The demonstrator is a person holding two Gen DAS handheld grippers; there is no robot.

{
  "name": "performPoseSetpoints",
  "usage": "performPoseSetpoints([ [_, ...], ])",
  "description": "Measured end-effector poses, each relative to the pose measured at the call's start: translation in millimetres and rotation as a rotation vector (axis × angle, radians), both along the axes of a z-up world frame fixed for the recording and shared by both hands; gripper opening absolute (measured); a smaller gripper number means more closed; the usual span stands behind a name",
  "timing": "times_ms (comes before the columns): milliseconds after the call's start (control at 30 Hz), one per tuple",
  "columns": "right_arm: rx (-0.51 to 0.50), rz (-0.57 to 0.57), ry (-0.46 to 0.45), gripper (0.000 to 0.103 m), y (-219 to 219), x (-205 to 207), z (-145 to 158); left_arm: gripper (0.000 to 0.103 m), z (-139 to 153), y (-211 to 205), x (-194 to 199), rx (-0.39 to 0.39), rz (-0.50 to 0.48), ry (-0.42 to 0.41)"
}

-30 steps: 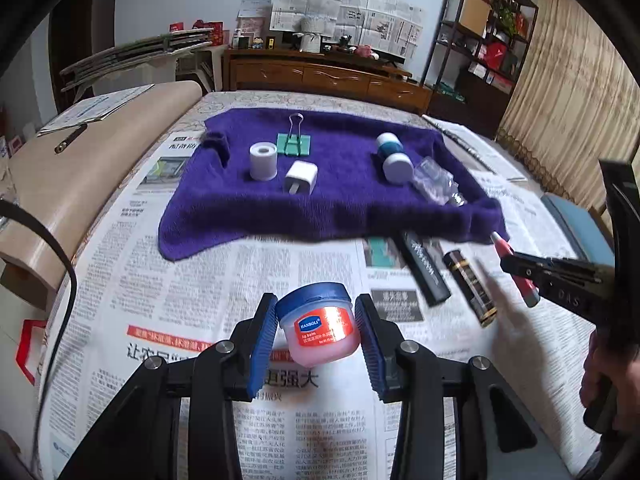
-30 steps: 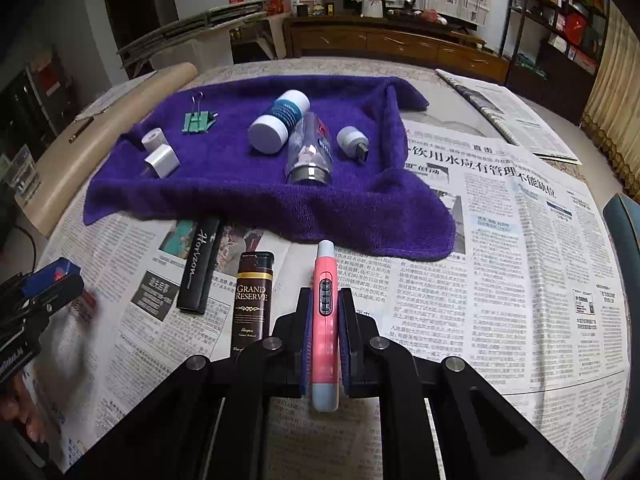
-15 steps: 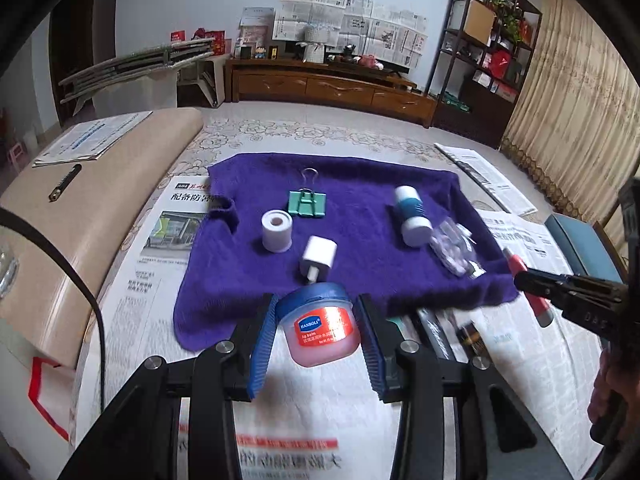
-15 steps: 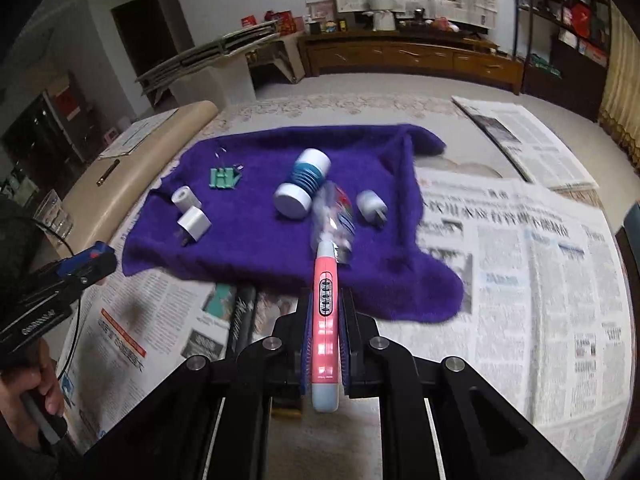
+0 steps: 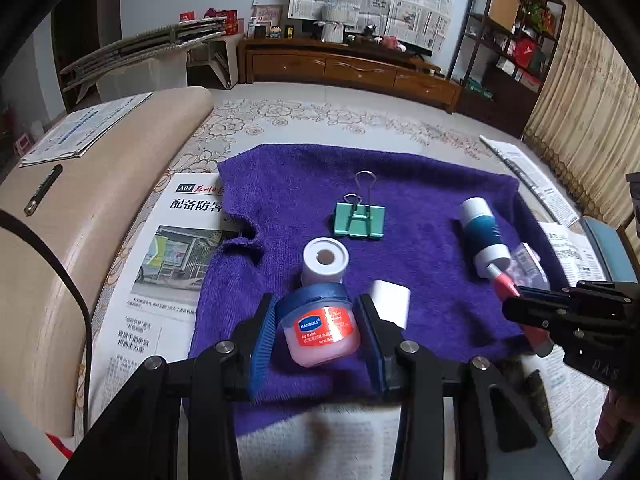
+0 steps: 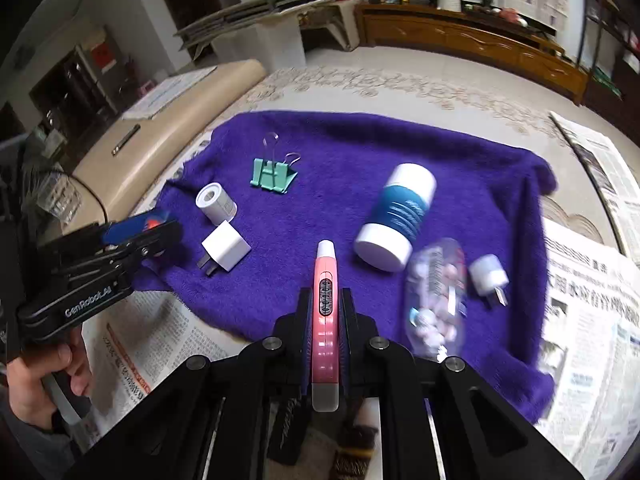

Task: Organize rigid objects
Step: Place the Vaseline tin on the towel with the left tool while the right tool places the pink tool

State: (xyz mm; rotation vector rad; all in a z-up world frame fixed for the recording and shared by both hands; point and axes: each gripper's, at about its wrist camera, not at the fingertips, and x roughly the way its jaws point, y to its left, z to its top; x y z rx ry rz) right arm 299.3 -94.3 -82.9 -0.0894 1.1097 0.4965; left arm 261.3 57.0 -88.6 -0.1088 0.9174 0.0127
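- Your left gripper (image 5: 318, 332) is clamping a lip balm jar (image 5: 319, 324) between its blue pads, hovering over the near edge of the purple towel (image 5: 424, 196).
- Your right gripper (image 6: 325, 320) is pinching a pink pen-shaped tool (image 6: 326, 320) tight, tip pointing over the towel's near edge.
- Mid-towel, a white charger plug (image 6: 225, 249) and white roll (image 6: 215, 204) are lying toward the left edge, a teal-and-white bottle (image 6: 396, 216) toward the right.
- Toward the far edge, a green binder clip (image 5: 359, 216) is lying.

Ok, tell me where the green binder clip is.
The green binder clip lies on the purple towel's far side, beyond the white roll.
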Motion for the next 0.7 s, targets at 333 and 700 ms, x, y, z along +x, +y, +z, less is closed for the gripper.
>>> performPoseSetpoints([
  [333,-0.062,0.054,0.014,0.012,19,17,-18,0.038,-19,-3,21,0.058,-0.03,0.065],
  [700,-0.088,0.097,0.007,0.012,29,27,-35,0.038,-27,-10,34,0.098,-0.065,0.09],
])
